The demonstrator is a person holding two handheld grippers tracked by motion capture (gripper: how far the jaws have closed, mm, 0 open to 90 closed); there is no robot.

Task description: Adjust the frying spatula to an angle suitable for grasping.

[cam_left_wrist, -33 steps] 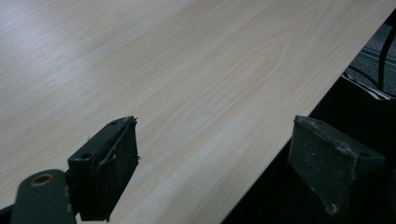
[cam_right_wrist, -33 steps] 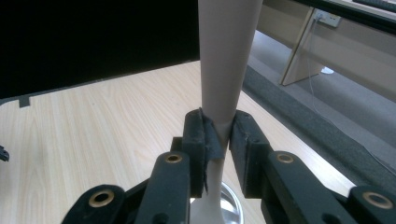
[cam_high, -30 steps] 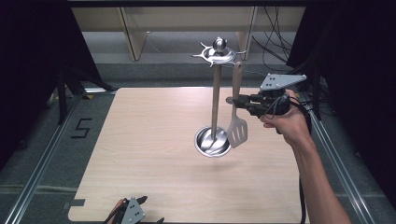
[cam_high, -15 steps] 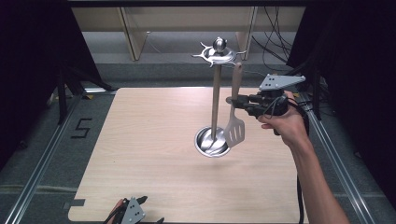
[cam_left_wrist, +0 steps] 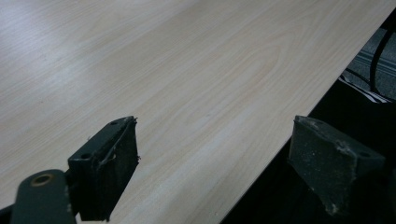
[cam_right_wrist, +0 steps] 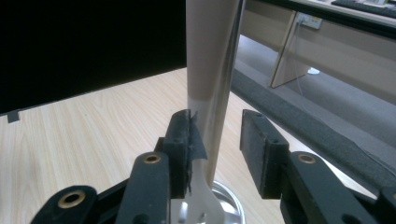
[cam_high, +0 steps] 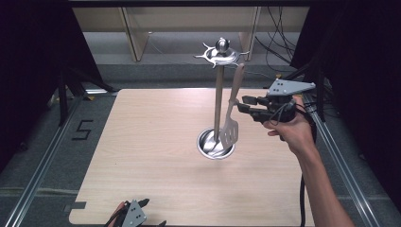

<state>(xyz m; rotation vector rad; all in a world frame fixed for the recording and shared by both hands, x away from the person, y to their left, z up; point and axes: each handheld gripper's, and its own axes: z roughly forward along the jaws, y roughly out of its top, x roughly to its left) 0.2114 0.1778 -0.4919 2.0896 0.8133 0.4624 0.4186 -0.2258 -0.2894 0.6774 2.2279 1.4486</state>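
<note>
The right gripper (cam_high: 242, 104) has just been opening its jaws, and in the right gripper view the beige-handled slotted metal spatula (cam_right_wrist: 205, 70) is between them: one pad touches the handle and the other stands clear, so it is released. The spatula now hangs from the top hooks of the tall steel utensil stand with a round base (cam_high: 218, 101), its blade just above the base, so the hanging step seems done. The left gripper (cam_high: 132, 215) rests with jaws apart and empty at the near edge of the light wooden table (cam_high: 151, 137).

My surface (cam_high: 156, 142) of pale wood grain lies under everything. Left of it runs a metal rail (cam_high: 40, 175) with a "5" marking (cam_high: 81, 129) beside it. Beyond its far edge, wooden furniture legs (cam_high: 135, 35); cables (cam_high: 279, 45) trail there too.
</note>
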